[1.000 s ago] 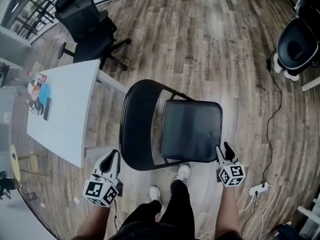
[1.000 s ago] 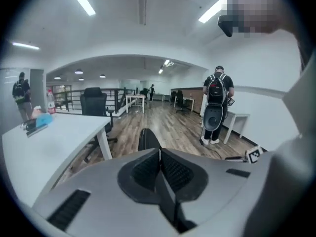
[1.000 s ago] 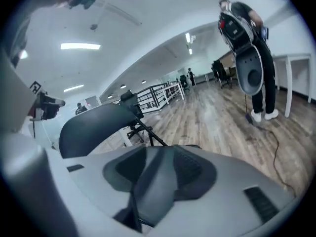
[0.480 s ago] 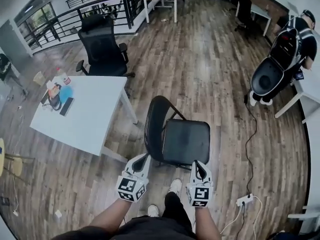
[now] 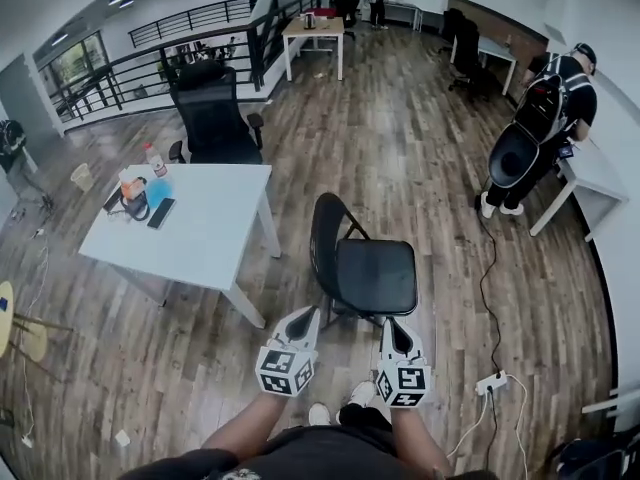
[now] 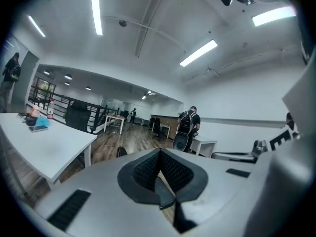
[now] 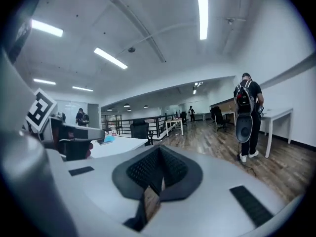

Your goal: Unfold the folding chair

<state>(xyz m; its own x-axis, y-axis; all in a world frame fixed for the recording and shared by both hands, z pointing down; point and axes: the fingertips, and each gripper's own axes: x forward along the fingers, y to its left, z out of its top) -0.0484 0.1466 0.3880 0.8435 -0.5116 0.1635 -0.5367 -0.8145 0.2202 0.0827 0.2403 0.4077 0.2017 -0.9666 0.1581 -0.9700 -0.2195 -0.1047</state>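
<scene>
The black folding chair (image 5: 365, 268) stands unfolded on the wood floor in the head view, seat flat and rounded backrest to the left. Both grippers are held up in front of me, nearer than the chair and apart from it. My left gripper (image 5: 303, 320) is shut with nothing in it, its dark pads (image 6: 170, 171) closed together. My right gripper (image 5: 392, 330) is likewise shut and empty, pads (image 7: 148, 172) meeting. In the left gripper view only the top of the chair's backrest (image 6: 121, 151) peeks over the jaws.
A white table (image 5: 185, 226) with a bottle, bag and phone stands left of the chair, a black office chair (image 5: 213, 116) behind it. A person with a backpack (image 5: 545, 108) stands at a desk far right. A power strip and cable (image 5: 493, 381) lie on the floor near my right.
Both grippers rose and pulled back from the chair's sides and came together in front of me, jaws closing. The head view lifted, so the chair now looks farther off.
</scene>
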